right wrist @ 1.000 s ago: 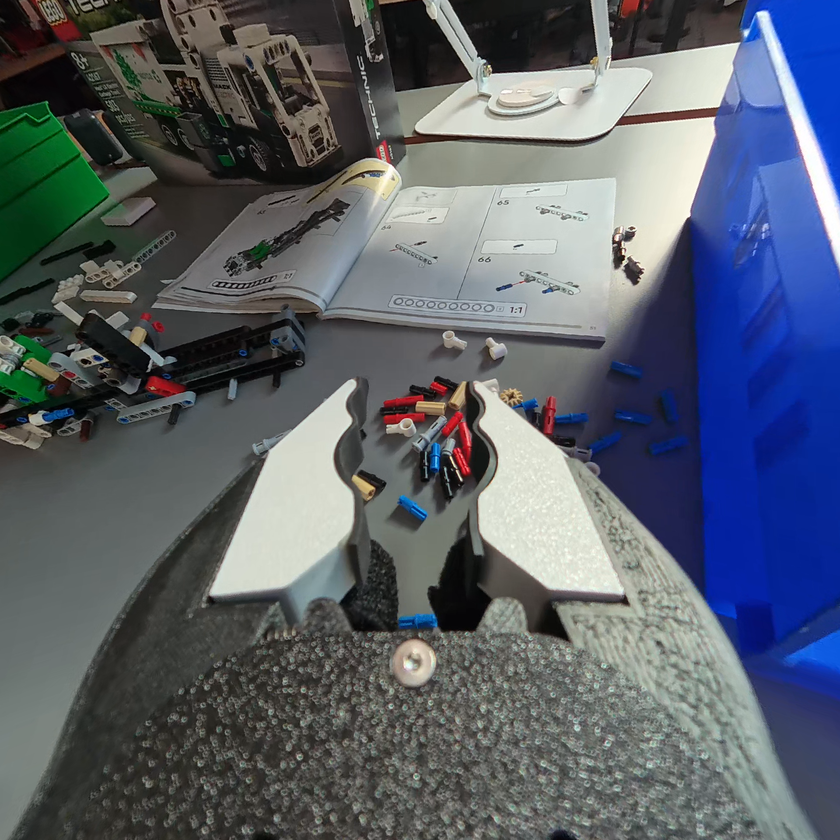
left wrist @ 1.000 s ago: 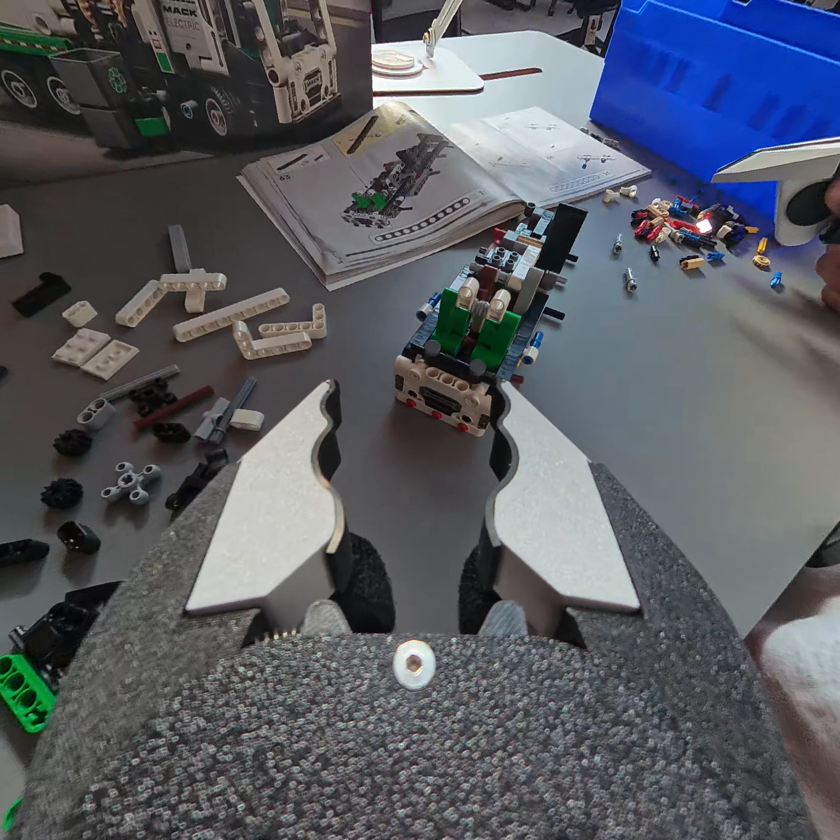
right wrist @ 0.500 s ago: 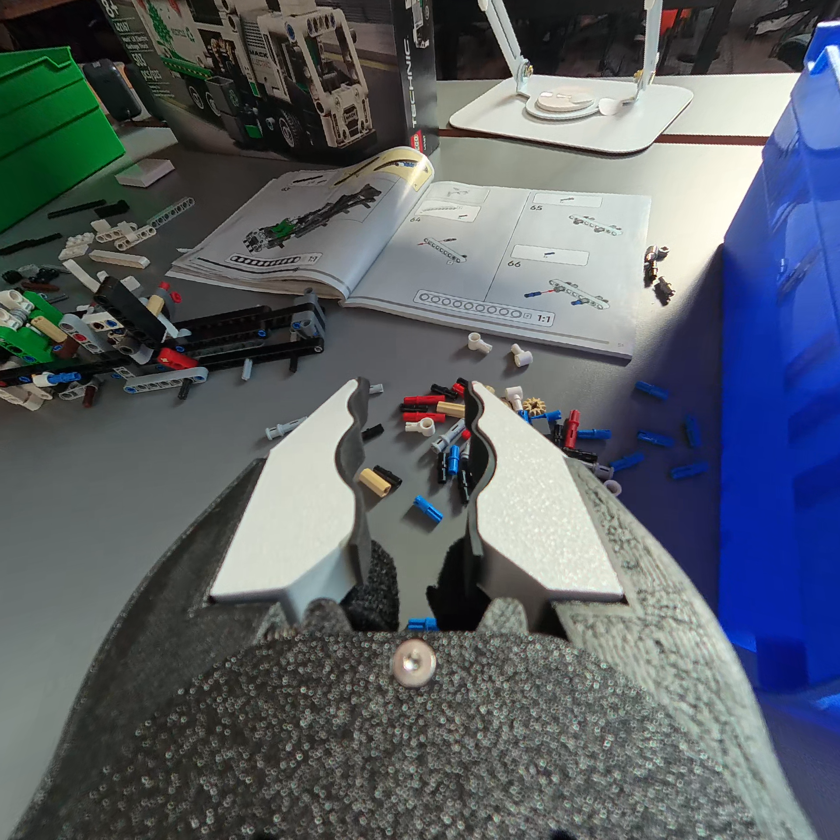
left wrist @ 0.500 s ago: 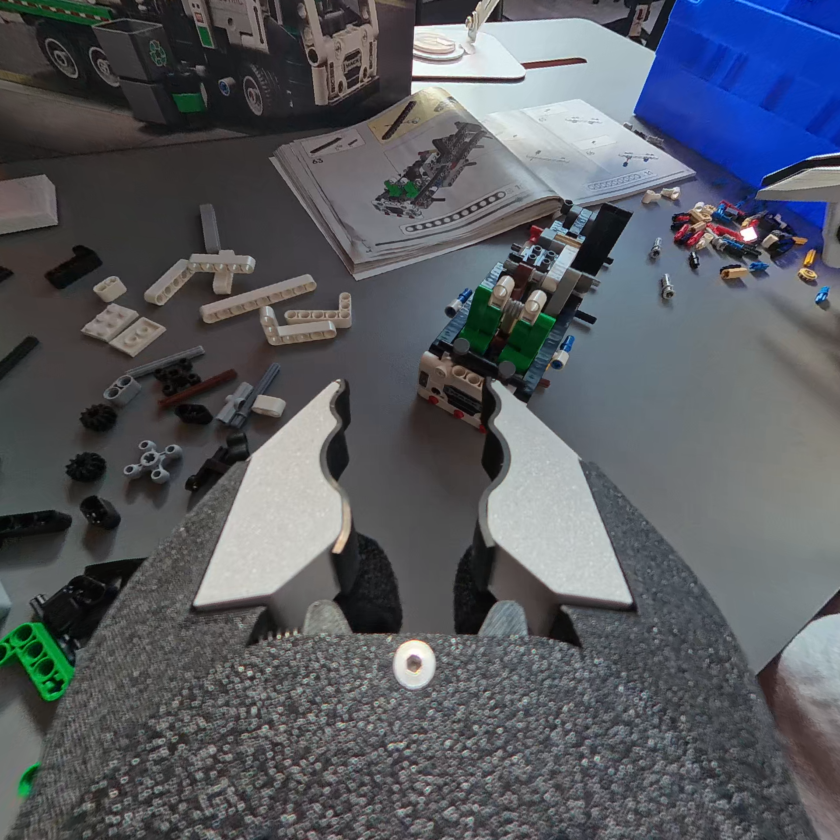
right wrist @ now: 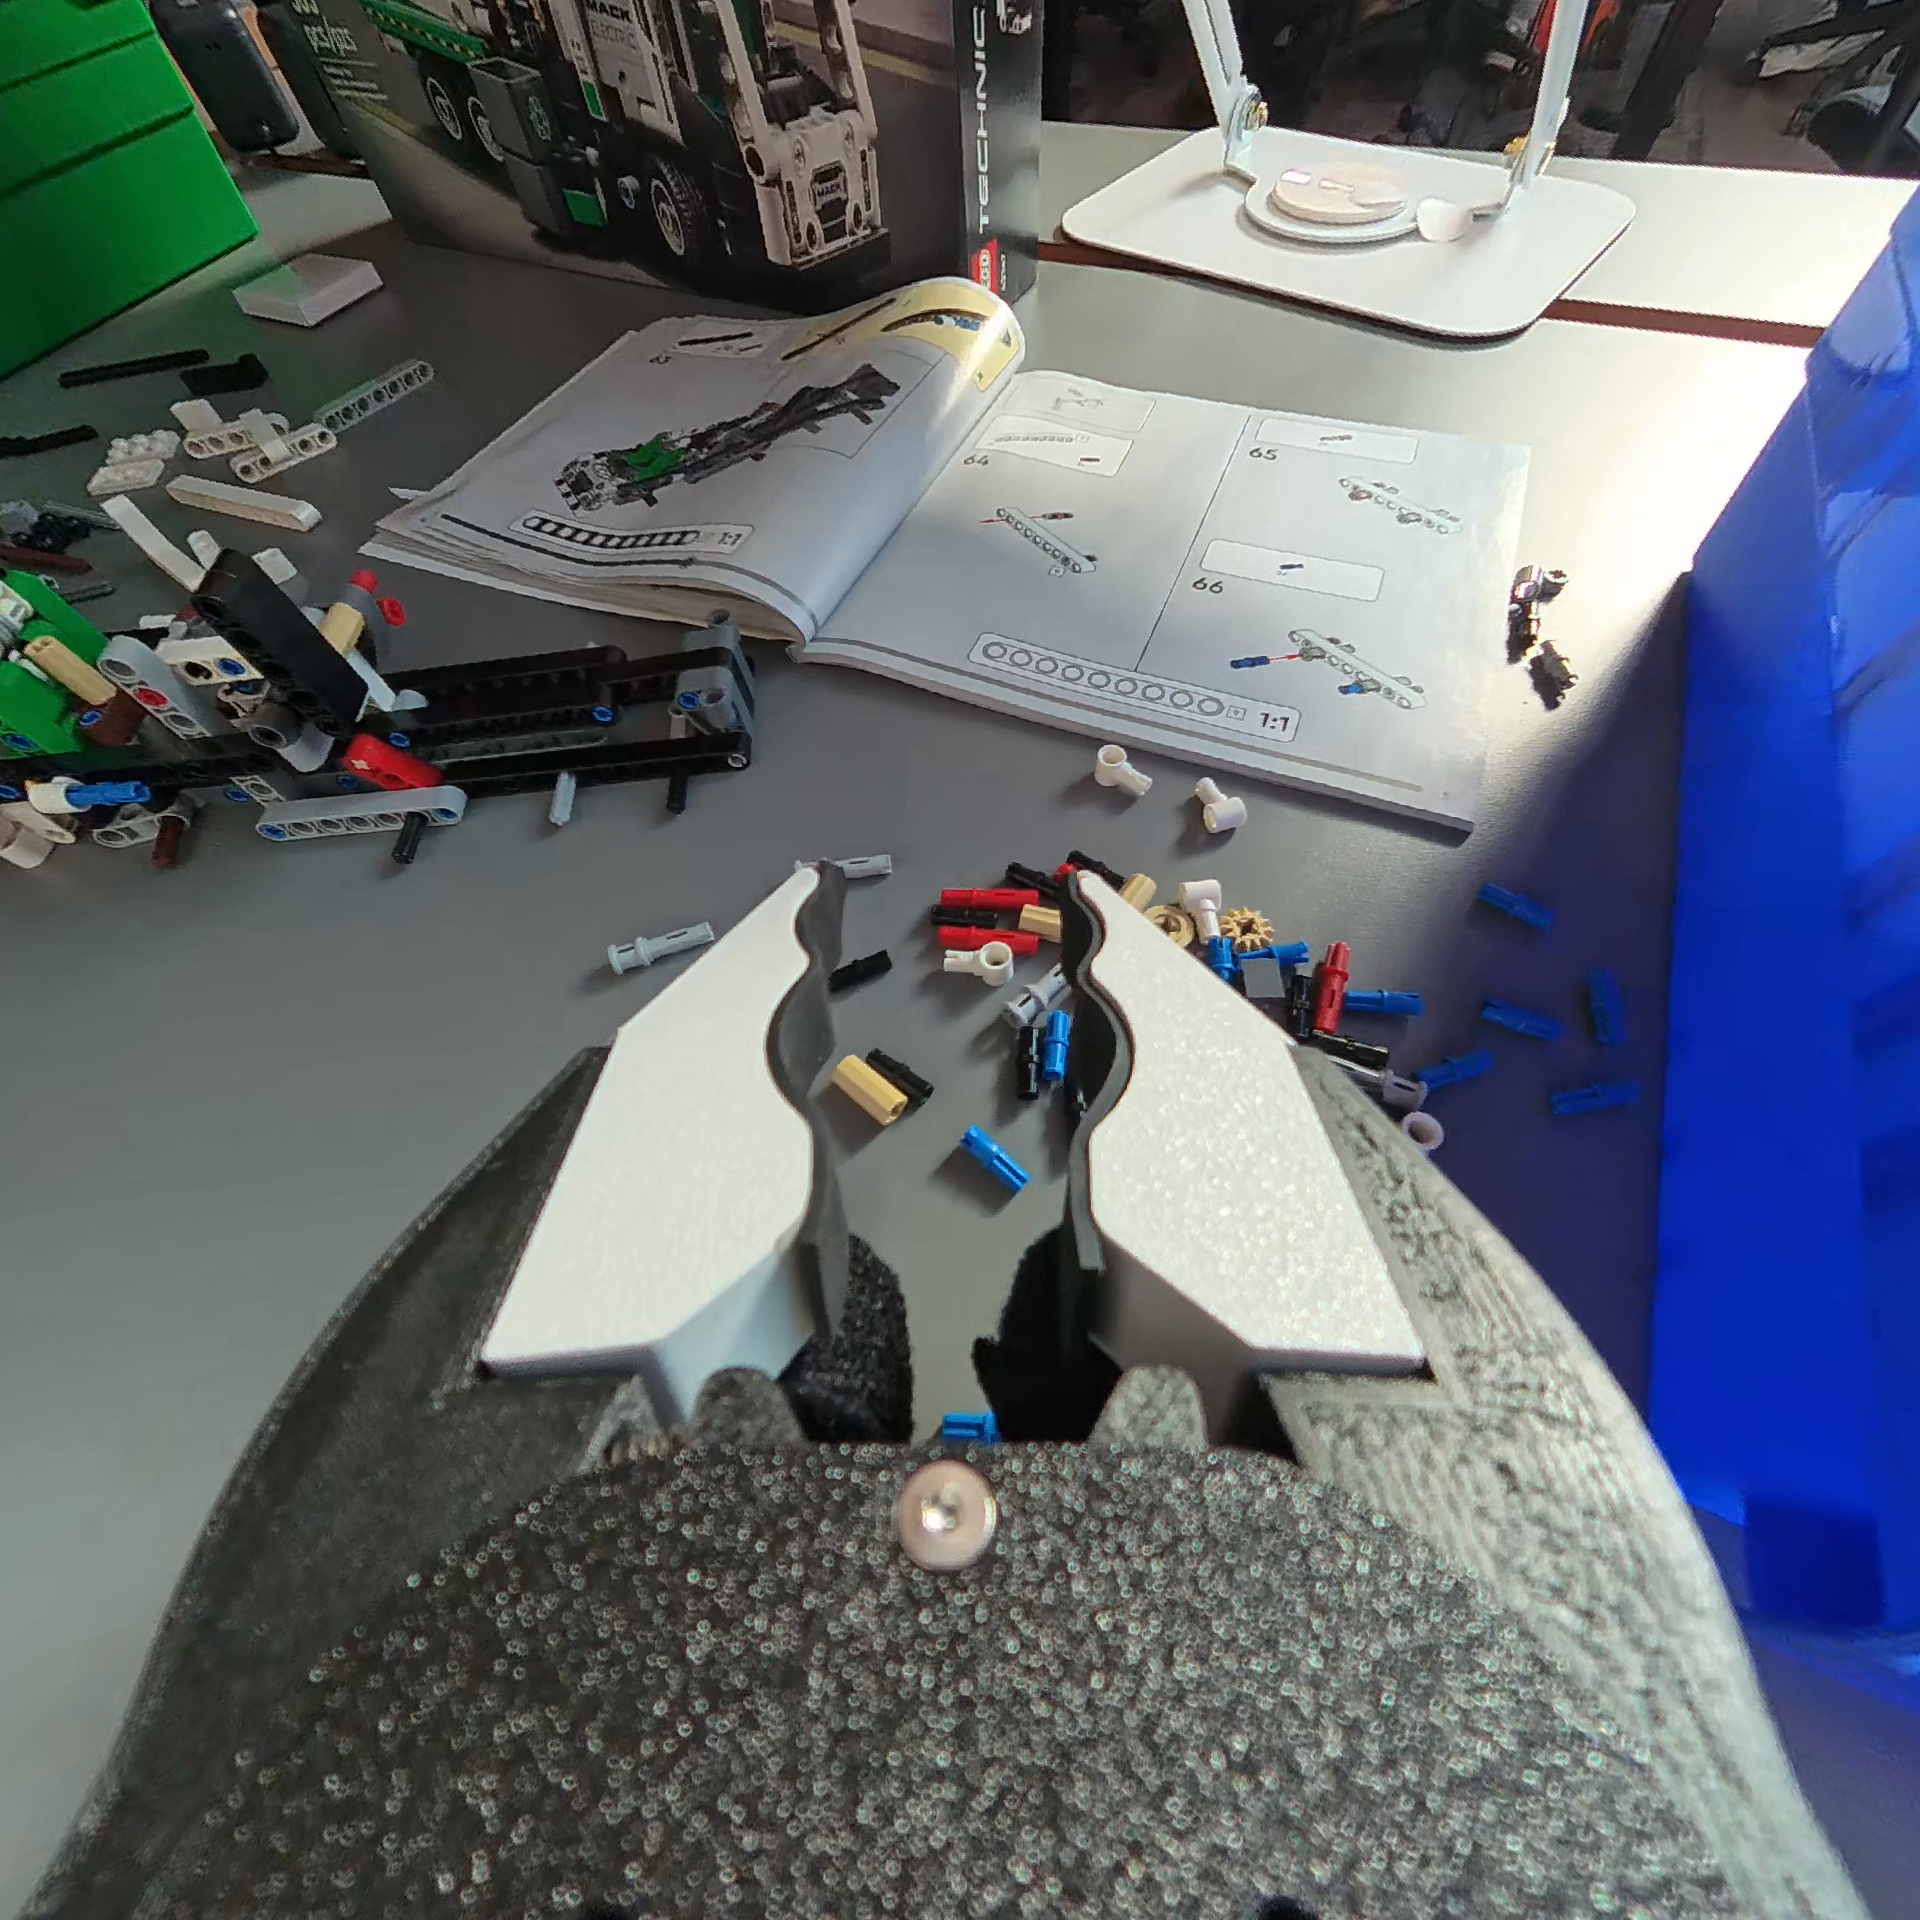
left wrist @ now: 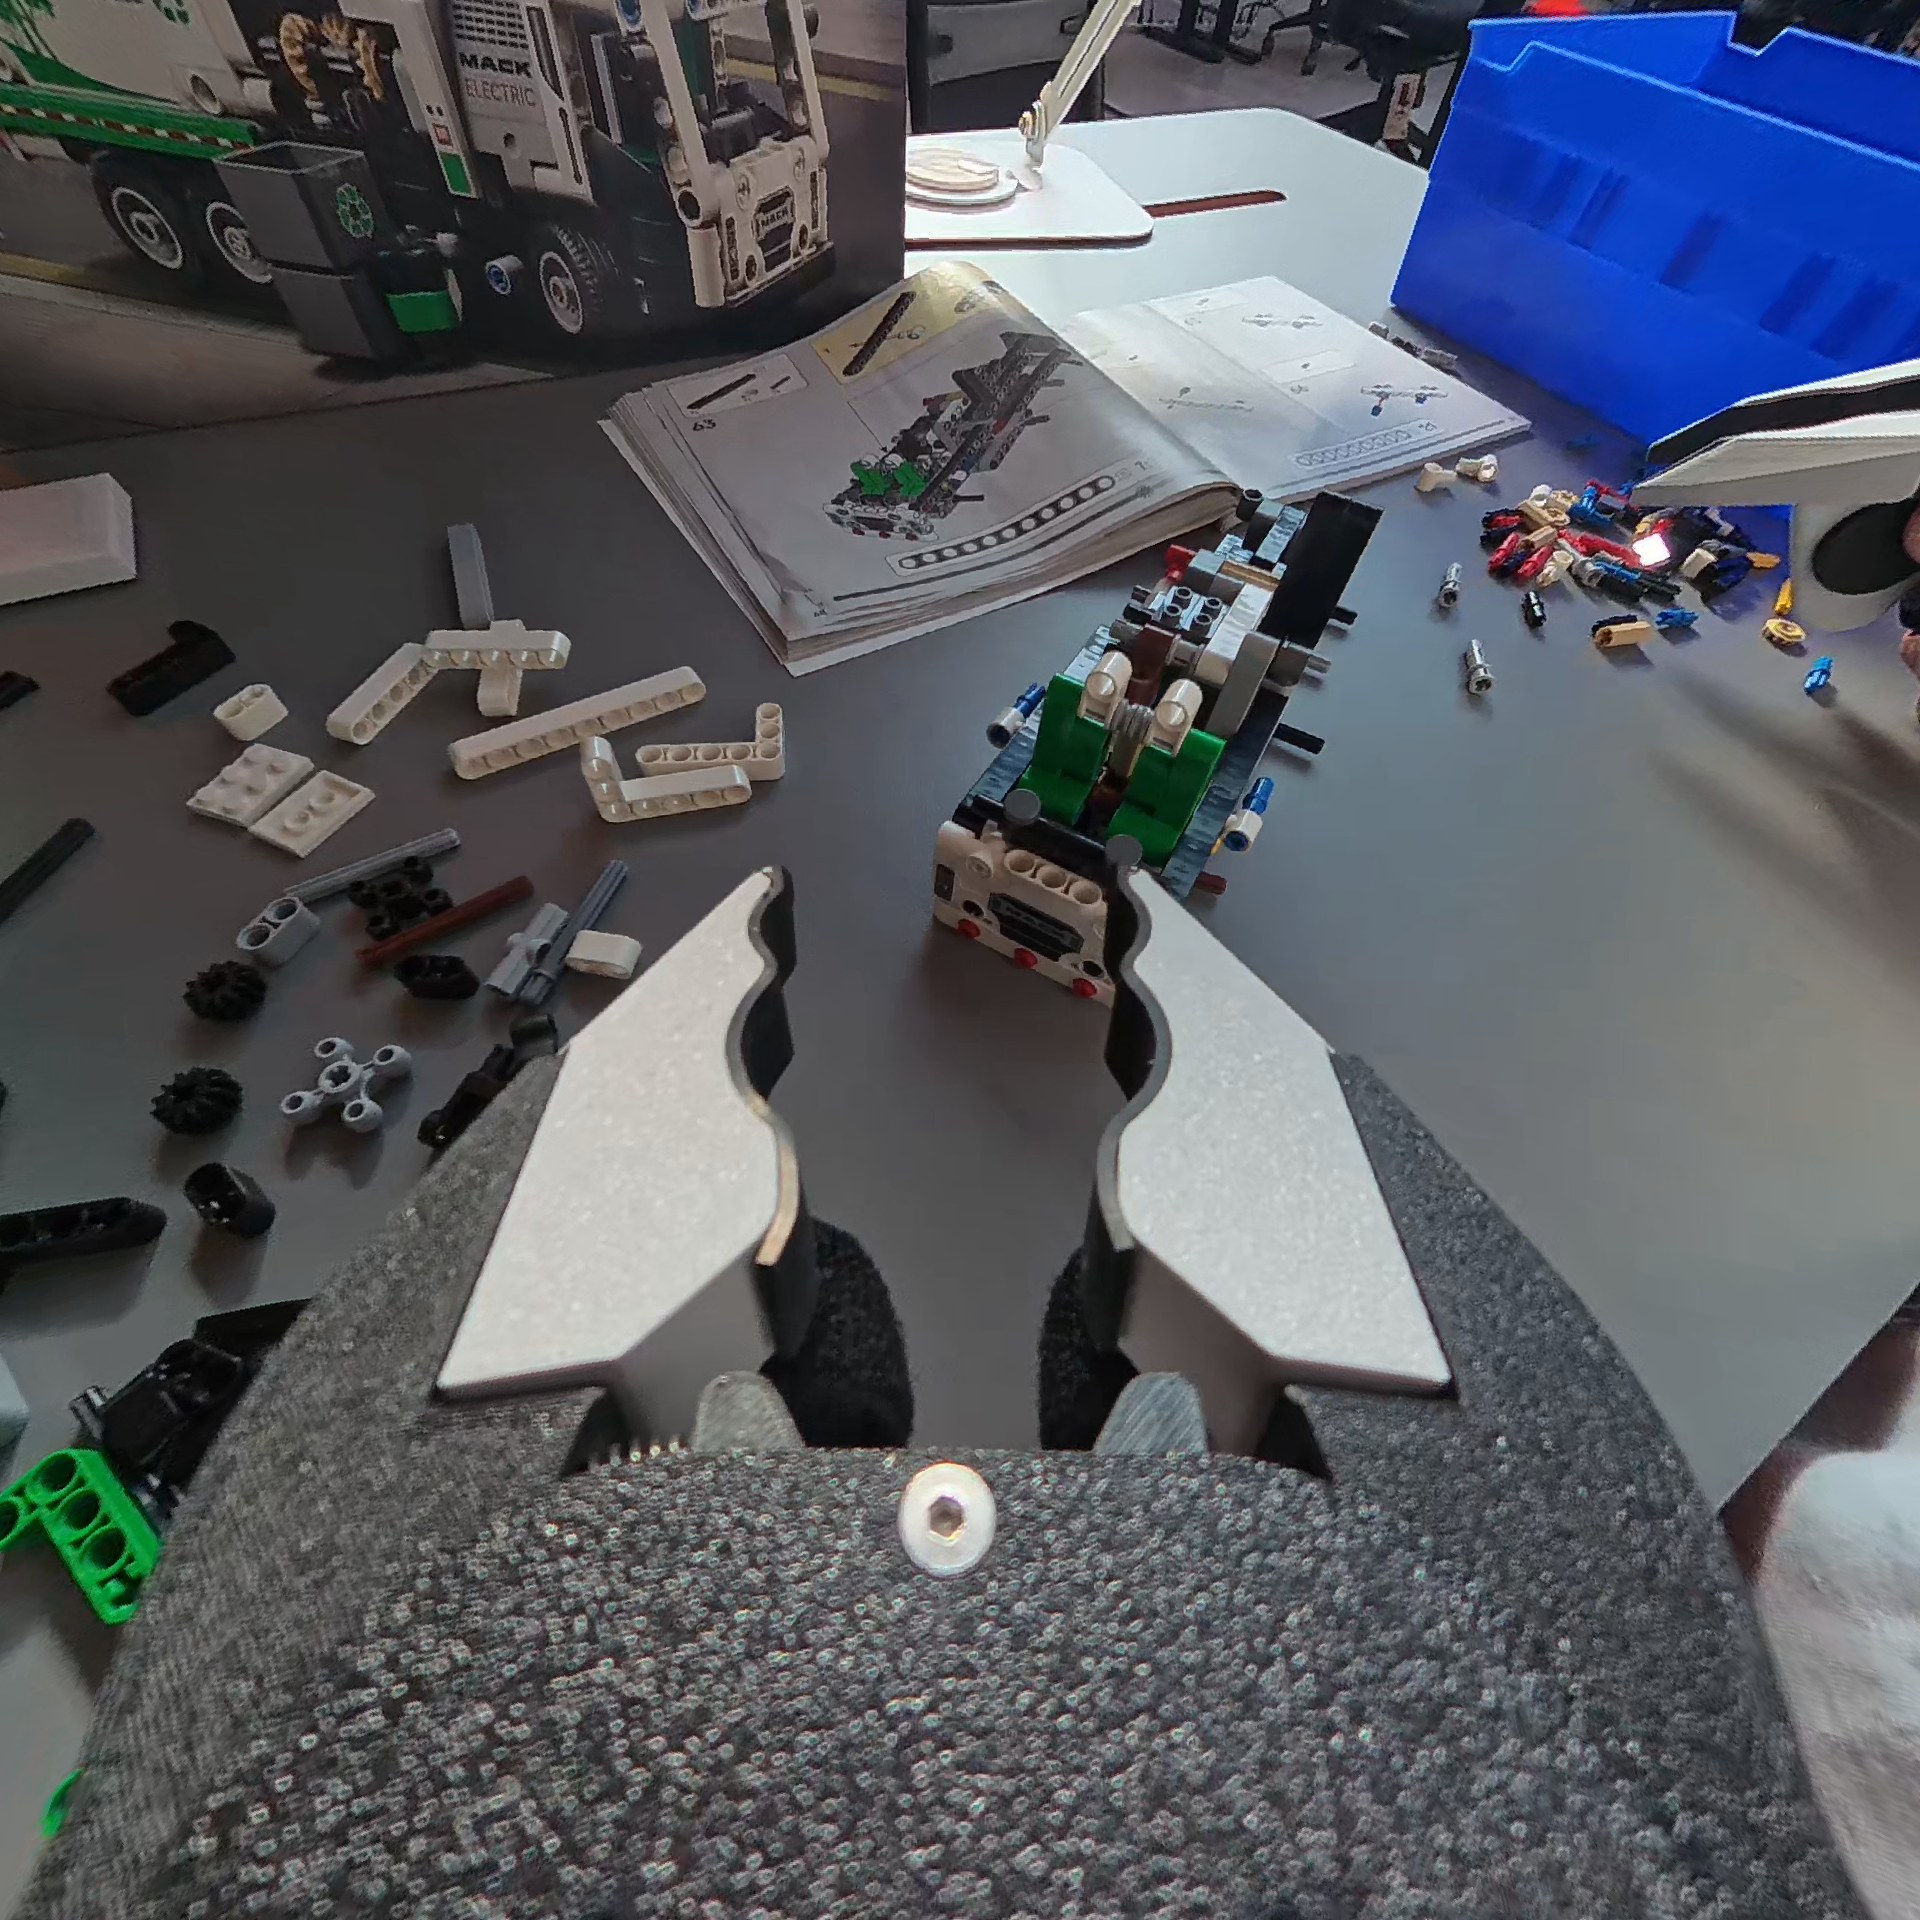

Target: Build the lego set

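Observation:
The half-built truck chassis (left wrist: pixel 1132 748), green, black and white, lies on the grey table; it also shows at the left of the right wrist view (right wrist: pixel 312 717). My left gripper (left wrist: pixel 951 894) is open and empty, its right fingertip just in front of the chassis's white end. My right gripper (right wrist: pixel 945 883) is open and empty above a scatter of small pins (right wrist: pixel 1018 977), red, blue, black and tan. A blue pin (right wrist: pixel 992 1155) lies between its fingers on the table. The right gripper also shows at the far right of the left wrist view (left wrist: pixel 1808 457).
The open instruction booklet (right wrist: pixel 1039 540) lies behind the pins, with the set's box (left wrist: pixel 416 166) behind it. White beams (left wrist: pixel 571 722) and black gears lie at the left. A blue bin (right wrist: pixel 1808 831) stands at the right, a green bin (right wrist: pixel 94 156) far left, a white stand (right wrist: pixel 1351 218) at the back.
My left gripper has drifted left and back a little, so the chassis sits to its right. My right gripper has pulled back and risen slightly over the pins. Both stay open.

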{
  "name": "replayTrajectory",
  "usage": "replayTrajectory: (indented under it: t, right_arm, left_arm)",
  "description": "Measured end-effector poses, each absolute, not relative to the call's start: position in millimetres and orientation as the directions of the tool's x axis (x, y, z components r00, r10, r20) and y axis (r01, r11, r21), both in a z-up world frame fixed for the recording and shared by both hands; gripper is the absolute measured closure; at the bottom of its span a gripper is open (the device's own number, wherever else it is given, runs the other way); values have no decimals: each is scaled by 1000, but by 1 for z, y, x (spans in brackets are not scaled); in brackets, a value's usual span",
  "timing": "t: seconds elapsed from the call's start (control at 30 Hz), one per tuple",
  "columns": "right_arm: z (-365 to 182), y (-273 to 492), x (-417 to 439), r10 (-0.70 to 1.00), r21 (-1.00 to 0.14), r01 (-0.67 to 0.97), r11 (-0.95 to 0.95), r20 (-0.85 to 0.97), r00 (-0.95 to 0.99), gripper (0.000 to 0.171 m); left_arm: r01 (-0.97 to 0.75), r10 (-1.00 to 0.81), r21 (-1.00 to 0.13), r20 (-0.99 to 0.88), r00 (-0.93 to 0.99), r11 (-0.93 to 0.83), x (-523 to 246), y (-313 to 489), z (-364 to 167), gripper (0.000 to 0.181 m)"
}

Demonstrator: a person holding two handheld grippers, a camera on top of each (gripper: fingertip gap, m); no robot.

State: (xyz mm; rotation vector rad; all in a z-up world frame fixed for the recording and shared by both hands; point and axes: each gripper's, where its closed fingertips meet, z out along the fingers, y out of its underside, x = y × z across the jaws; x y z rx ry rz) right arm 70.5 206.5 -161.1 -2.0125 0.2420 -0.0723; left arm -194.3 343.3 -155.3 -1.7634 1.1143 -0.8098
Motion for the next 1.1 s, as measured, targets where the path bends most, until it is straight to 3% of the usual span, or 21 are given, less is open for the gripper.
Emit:
replayTrajectory:
  t: [0.2, 0.4, 0.53, 0.67, 0.77, 0.9, 1.1]
  right_arm:
    - [-162, 207, 70, -198, -894, -137, -426, -56, 979, 130]
    - [-161, 206, 70, -198, -897, -148, -417, -69, 978, 130]
    - [-162, 207, 70, -196, -891, -143, -430, -63, 979, 130]
    - [-163, 207, 69, -190, -890, -136, -434, -57, 980, 130]
    - [-161, 207, 67, -179, -895, -128, -427, -55, 982, 130]
    - [-160, 206, 61, -158, -898, -119, -424, -57, 986, 130]
    - [-165, 208, 56, -140, -885, -64, -462, 1, 990, 130]
  left_arm:
    - [-321, -893, -921, 60, 445, -222, -202, 352, -151, 129]
    - [-458, -888, -875, -78, 453, -157, -226, 380, -142, 140]
    - [-589, -940, -788, -39, 339, -179, -234, 394, -141, 138]
    - [-731, -976, -682, -172, 134, 19, -220, 427, -143, 144]
    - [-818, -985, -559, -160, -58, 139, -207, 451, -161, 148]
    - [-841, -977, -497, -92, -192, 212, -185, 473, -175, 147]
    - [-851, -937, -393, -138, -320, 348, -172, 482, -198, 149]
